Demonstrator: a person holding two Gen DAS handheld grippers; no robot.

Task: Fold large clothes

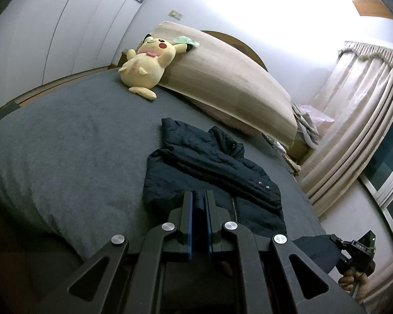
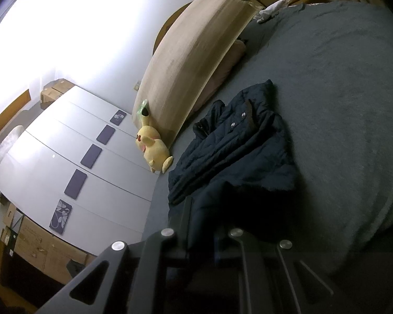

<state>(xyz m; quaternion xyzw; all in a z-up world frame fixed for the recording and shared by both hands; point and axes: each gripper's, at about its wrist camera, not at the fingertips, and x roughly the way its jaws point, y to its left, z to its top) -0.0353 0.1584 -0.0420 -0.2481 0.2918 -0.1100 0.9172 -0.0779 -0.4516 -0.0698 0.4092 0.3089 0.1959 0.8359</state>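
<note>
Dark navy quilted jacket [image 1: 212, 167] spread, partly folded, on a grey-covered bed [image 1: 65, 141], well apart from the yellow plush toy [image 1: 146, 65] propped against the beige headboard cushion [image 1: 230, 78]. Left claw [image 1: 199, 204] clenched on the jacket's near hem, fabric pinched between blue pads. Right claw [image 2: 204, 209] likewise clamped on the jacket's near edge, dark cloth bunched between its fingers. Rest of the jacket stretching away from both claws toward the toy.
</note>
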